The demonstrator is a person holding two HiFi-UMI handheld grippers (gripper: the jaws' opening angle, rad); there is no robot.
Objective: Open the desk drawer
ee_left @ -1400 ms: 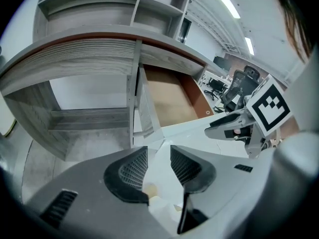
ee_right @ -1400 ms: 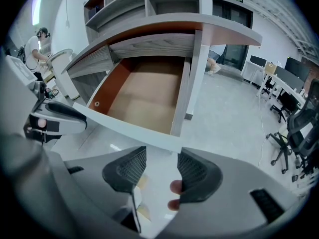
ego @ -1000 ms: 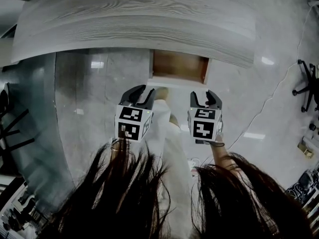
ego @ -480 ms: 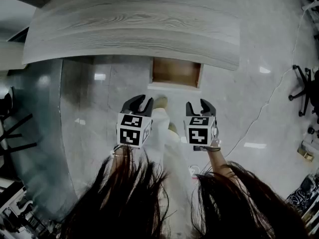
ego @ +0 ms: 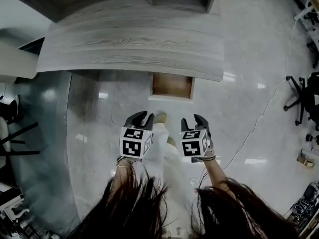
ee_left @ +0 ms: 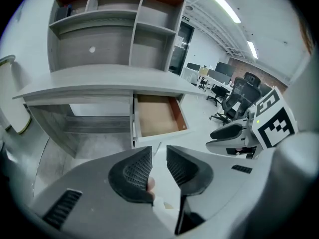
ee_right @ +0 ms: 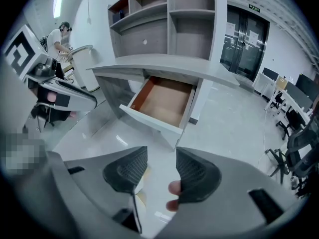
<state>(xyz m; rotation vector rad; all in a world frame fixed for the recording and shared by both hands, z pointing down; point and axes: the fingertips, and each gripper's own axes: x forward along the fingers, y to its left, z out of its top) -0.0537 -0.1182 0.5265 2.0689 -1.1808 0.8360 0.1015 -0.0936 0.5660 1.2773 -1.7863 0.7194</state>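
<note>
- desk drawer (ego: 172,85): pulled out from under the desk top (ego: 129,44), right of its centre, brown bottom showing.
- Orientation: level, open side up, white front panel facing the person. Long axis runs straight out from the desk along the pull line.
- left gripper (ego: 142,117): jaws narrowly apart, just been closing, nothing between them.
- right gripper (ego: 192,121): jaws wider apart, also just closing a little, nothing between them.
- Both side by side, near the drawer front, not touching it.
</note>
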